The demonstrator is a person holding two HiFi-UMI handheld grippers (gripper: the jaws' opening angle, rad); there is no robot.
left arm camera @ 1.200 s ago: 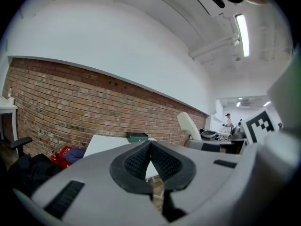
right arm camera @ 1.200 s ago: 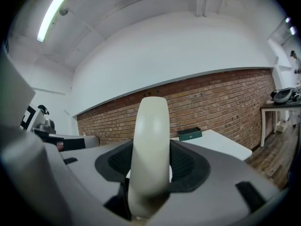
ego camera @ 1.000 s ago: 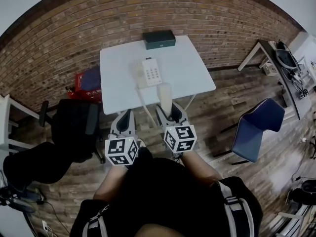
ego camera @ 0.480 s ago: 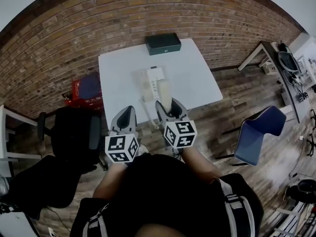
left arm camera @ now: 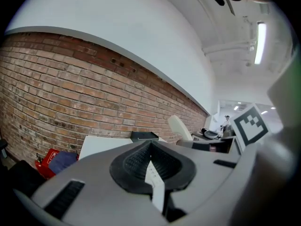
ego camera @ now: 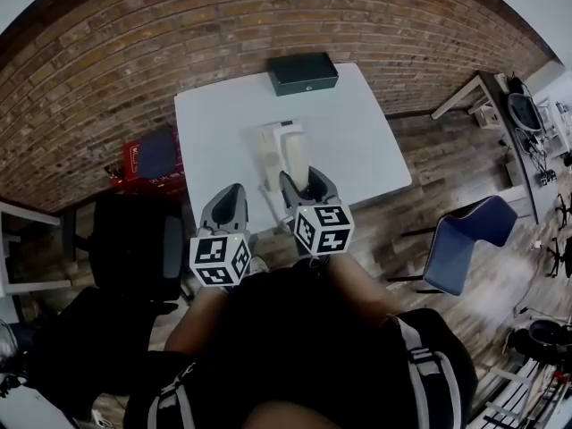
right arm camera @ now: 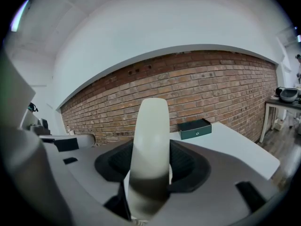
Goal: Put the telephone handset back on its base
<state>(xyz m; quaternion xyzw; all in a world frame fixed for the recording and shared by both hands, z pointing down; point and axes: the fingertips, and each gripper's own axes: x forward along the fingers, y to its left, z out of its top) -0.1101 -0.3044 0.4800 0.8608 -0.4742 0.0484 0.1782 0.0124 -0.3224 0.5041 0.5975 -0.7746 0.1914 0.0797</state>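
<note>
A cream telephone handset (ego camera: 297, 159) stands upright between the jaws of my right gripper (ego camera: 300, 184), which is shut on it. In the right gripper view the handset (right arm camera: 150, 140) rises from the black pads and hides the middle of the scene. The phone base (ego camera: 273, 143) lies on the white table (ego camera: 357, 137), just left of and beyond the handset. My left gripper (ego camera: 229, 207) hangs at the table's near edge, left of the base, with its jaws together and nothing held. In the left gripper view its pads (left arm camera: 134, 166) meet.
A dark green box (ego camera: 304, 72) sits at the table's far edge by the brick wall, also visible as a box (right arm camera: 195, 128) in the right gripper view. A blue chair (ego camera: 465, 239) stands right, a black chair (ego camera: 134, 244) left, a red and blue bundle (ego camera: 150, 157) beside the table.
Both grippers and the view have moved forward over the table. The handset, held all along, now sits right beside the phone base instead of short of it.
</note>
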